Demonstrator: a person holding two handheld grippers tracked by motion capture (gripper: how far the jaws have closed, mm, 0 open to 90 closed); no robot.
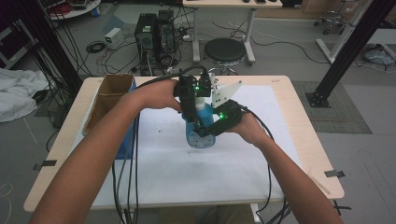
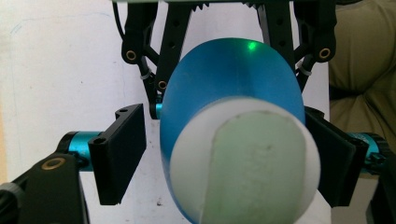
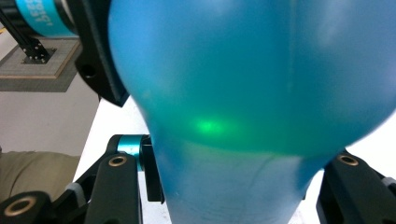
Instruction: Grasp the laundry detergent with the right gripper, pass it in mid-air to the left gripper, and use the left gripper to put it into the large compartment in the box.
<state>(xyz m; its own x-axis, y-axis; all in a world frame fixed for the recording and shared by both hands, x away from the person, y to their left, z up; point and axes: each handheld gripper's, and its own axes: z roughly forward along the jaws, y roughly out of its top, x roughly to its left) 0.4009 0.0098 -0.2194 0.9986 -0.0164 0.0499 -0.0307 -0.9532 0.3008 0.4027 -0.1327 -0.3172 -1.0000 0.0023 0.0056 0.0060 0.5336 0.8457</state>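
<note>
A blue plastic bottle (image 1: 200, 137) with a white cap stands upright on the white sheet at the table's middle. My right gripper (image 1: 206, 129) comes in from the right and is shut on the bottle's lower body (image 3: 243, 84), a jaw pressed on each side. My left gripper (image 1: 198, 103) points down over the bottle's top. In the left gripper view its two pads flank the white cap (image 2: 243, 163). The left pad (image 2: 119, 154) stands a small gap off the cap, and the right pad (image 2: 329, 158) sits at the cap's edge.
An open cardboard box (image 1: 112, 91) with a blue side stands at the table's left. A white sheet (image 1: 187, 168) covers the wooden tabletop (image 1: 308, 140). Black cables (image 1: 133, 154) trail off the front edge. Computers and a stool stand on the floor beyond.
</note>
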